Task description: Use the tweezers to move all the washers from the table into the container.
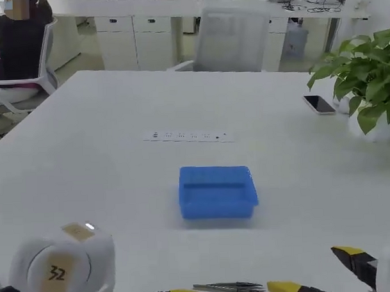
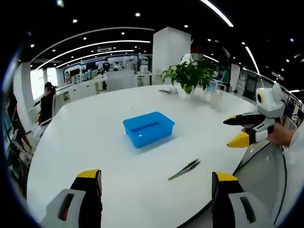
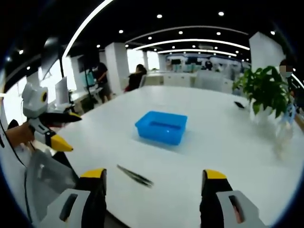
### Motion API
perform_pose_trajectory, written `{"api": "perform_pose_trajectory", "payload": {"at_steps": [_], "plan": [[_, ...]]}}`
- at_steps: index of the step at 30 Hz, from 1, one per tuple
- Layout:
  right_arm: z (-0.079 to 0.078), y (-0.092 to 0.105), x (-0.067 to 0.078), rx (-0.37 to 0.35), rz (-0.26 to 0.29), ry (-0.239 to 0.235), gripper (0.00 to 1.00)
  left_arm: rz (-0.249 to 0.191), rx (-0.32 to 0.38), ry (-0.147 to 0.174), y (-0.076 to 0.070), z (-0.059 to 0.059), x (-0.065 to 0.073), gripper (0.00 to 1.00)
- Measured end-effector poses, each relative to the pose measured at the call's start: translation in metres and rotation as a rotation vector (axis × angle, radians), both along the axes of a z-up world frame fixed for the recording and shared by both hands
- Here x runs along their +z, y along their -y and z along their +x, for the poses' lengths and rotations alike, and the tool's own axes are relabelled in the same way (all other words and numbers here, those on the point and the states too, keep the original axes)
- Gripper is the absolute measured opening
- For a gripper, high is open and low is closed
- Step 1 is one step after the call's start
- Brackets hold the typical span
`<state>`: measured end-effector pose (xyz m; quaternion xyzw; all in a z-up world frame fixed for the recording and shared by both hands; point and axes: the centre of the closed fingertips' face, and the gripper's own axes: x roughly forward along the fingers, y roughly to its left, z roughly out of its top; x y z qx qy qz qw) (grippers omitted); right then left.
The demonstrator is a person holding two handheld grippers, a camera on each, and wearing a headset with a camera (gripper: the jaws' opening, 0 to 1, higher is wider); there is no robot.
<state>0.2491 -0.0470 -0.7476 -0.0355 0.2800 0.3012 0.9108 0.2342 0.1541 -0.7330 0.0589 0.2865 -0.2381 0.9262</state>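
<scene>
Two hand-held grippers, wide open, apparently empty, tweezers untouched

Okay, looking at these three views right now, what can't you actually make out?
- Washers: too small or too blurred to pick out on the white table in any view.
- Blue container contents: in the head view, blur and its near wall hide the floor; it is too small in both gripper views.
- Tweezers tips: blurred in the head view, close to the bottom edge.
- Strip markings: too small to read in the head view.
</scene>
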Motion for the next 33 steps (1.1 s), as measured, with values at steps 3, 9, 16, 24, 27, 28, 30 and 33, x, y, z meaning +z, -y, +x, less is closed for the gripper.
{"api": "perform_pose_trajectory", "payload": {"at_steps": [3, 9, 16, 24, 27, 28, 30, 33], "plan": [[0.001, 0.0, -0.003, -0.011, -0.012, -0.004, 0.86, 0.022, 0.017, -0.013, -0.005, -0.002, -0.003, 0.99], [0.0, 0.0, -0.005, -0.022, -0.026, -0.013, 0.98, 0.02, 0.057, -0.006, -0.012, -0.003, -0.001, 0.99], [-0.001, -0.001, -0.005, -0.023, -0.027, -0.013, 0.99, 0.032, 0.092, 0.008, -0.018, -0.002, 0.0, 0.99], [-0.003, -0.005, -0.008, -0.011, -0.022, -0.038, 0.99, 0.04, 0.107, 0.016, -0.02, -0.003, 0.001, 0.99], [-0.003, -0.005, -0.008, -0.009, -0.022, -0.037, 0.99, 0.049, 0.109, 0.02, -0.021, -0.003, 0.001, 0.99], [-0.003, -0.005, -0.008, -0.008, -0.022, -0.038, 0.99, 0.05, 0.108, 0.022, -0.021, -0.003, 0.001, 0.99], [-0.003, -0.006, -0.009, -0.004, -0.024, -0.04, 0.99, 0.051, 0.112, 0.023, -0.022, -0.003, 0.001, 0.99], [-0.003, -0.007, -0.011, -0.001, -0.029, -0.044, 0.99, 0.055, 0.119, 0.03, -0.024, -0.002, 0.002, 0.99]]}}
